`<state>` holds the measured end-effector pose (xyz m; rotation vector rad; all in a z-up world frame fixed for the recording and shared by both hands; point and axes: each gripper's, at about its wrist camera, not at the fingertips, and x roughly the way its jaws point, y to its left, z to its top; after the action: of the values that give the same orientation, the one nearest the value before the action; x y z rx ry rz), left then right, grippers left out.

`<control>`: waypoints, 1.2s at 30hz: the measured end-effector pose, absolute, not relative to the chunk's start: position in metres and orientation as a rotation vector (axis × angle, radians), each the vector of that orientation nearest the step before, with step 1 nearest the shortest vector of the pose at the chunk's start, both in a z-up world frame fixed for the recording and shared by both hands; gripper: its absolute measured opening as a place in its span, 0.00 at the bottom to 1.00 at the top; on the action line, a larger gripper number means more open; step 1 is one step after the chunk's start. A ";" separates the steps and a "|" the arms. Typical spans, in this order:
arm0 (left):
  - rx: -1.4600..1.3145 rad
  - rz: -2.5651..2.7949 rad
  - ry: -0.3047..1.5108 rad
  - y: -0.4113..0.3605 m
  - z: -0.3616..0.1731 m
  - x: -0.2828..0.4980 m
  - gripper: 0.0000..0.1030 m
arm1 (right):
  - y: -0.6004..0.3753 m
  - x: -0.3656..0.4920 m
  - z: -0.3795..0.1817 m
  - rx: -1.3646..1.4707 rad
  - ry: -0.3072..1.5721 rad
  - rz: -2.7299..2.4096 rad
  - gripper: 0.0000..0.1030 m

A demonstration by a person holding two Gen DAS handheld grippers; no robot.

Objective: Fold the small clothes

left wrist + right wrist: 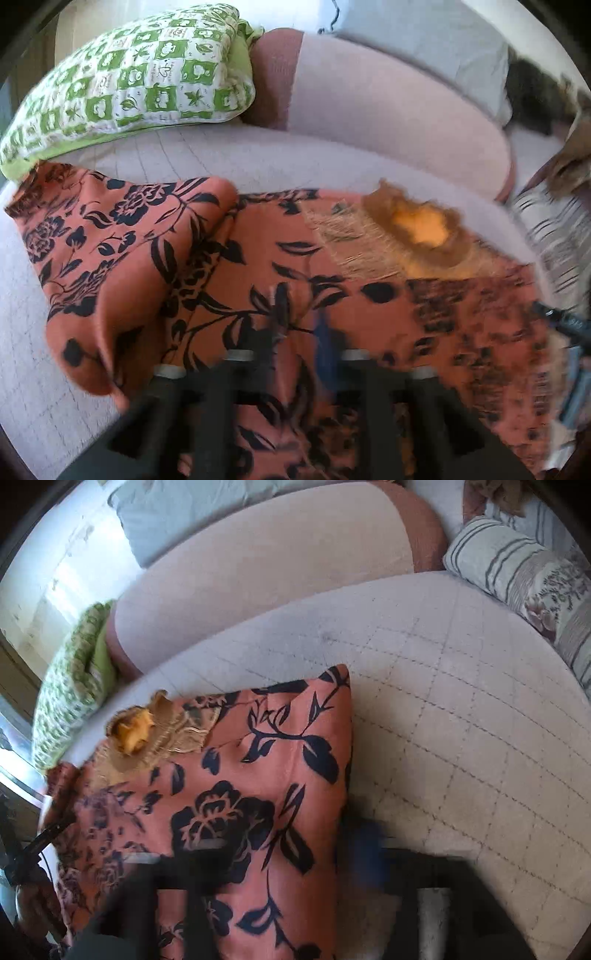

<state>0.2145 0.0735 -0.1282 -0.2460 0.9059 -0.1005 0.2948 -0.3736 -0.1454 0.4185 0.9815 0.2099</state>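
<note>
Left claw [295, 354]: black, boxy, angular arms with open cut-outs; pale grey tips on the struts; a blue patch on one finger, badly blurred. Right claw [295, 853]: same black build, pale grey strip along one finger [434, 919], blue blur between.

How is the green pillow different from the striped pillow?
The green pillow has a checked pattern of green and white squares; the striped pillow is pale with thin dark lines. In the right wrist view, the green pillow lies at the left, the striped pillow at the right. Both rest at the quilted bed's edge.
</note>
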 end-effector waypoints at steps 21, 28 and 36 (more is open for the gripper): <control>-0.027 -0.078 0.970 0.043 -0.158 0.263 0.14 | -0.384 0.288 -0.142 0.444 0.987 0.180 0.79; -0.023 -0.118 0.906 0.040 -0.142 0.238 0.47 | -0.371 0.269 -0.094 0.752 0.906 0.588 0.86; -0.071 -0.174 0.808 0.057 -0.108 0.196 0.65 | -0.412 0.249 -0.156 0.842 1.036 0.322 0.23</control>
<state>0.1963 0.0575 -0.1076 -0.0707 0.8079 -0.1738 0.2494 -0.4120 -0.1558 0.8421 1.0359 0.3224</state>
